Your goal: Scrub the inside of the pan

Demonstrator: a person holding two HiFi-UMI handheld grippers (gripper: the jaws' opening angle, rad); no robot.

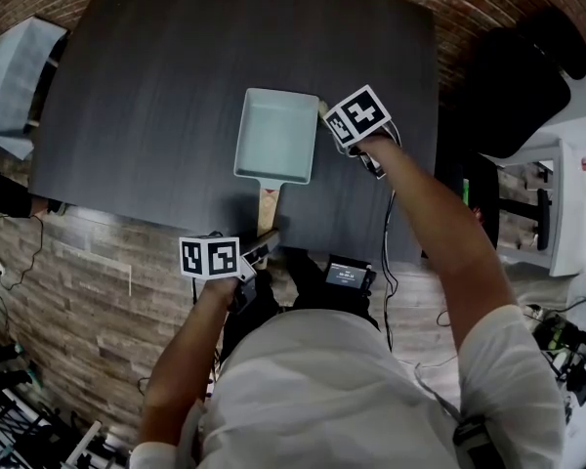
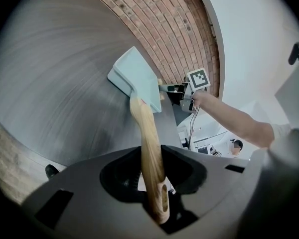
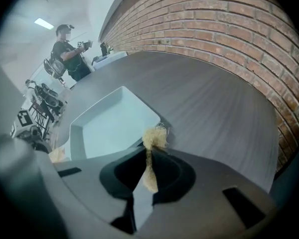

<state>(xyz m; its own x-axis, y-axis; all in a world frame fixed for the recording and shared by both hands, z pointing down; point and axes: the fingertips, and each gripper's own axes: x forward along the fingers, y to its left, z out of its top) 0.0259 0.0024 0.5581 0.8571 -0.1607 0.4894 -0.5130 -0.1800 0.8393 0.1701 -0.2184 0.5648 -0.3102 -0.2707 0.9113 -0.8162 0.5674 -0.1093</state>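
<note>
One dark table (image 1: 156, 96), brick wall (image 3: 214, 29).

Dark table (image 1: 176, 86) bears a pale square pan (image 1: 275, 135).

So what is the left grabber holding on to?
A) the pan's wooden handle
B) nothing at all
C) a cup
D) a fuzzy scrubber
A: in the left gripper view, the left gripper has its jaws closed on the wooden handle of the pan, while the fuzzy scrubber sits in the right gripper.
</note>
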